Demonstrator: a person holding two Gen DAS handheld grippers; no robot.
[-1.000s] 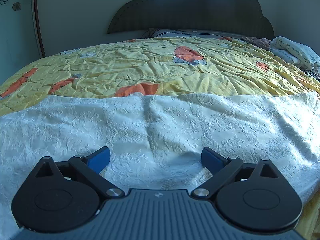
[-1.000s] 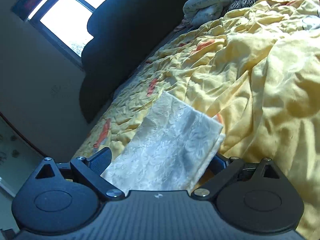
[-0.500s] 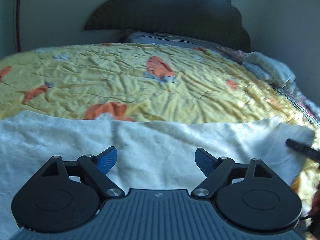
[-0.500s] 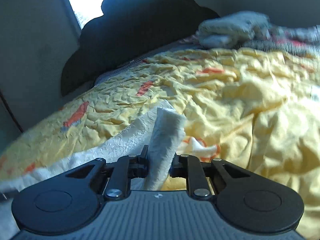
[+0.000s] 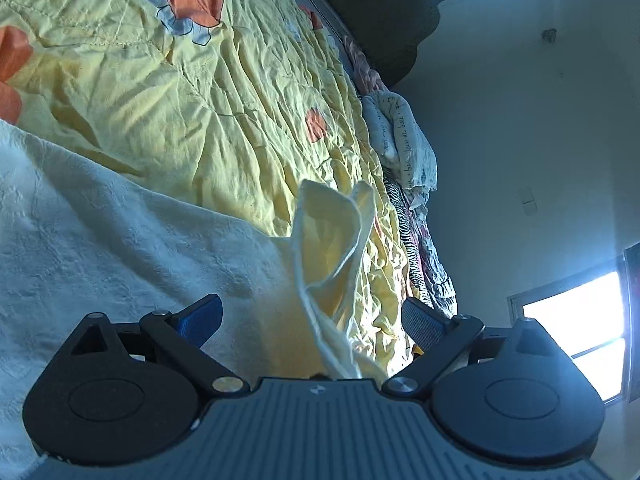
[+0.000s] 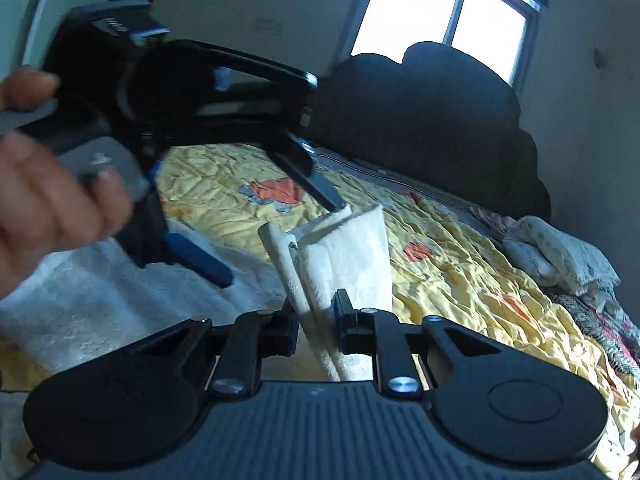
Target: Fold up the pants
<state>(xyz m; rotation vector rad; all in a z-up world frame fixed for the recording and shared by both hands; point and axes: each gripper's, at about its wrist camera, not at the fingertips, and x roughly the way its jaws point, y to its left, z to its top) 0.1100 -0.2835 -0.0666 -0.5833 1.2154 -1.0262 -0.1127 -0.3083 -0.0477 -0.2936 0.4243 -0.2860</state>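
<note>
Over the yellow quilt (image 6: 460,280), right tongs (image 6: 316,316) clamped on white pants (image 6: 348,248), left tongs (image 5: 312,320) just reopened wide around them

Hand (image 6: 52,200) motion-blurred, cut by left edge; pants (image 5: 100,264) run off-frame.

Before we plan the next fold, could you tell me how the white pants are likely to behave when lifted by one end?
Probably floppy: the white pants crumple where the right gripper pinches them. Likely light, since that end stands up above the fingers. The left gripper is open around the same end, so the rest should drag over the yellow quilt.
</note>
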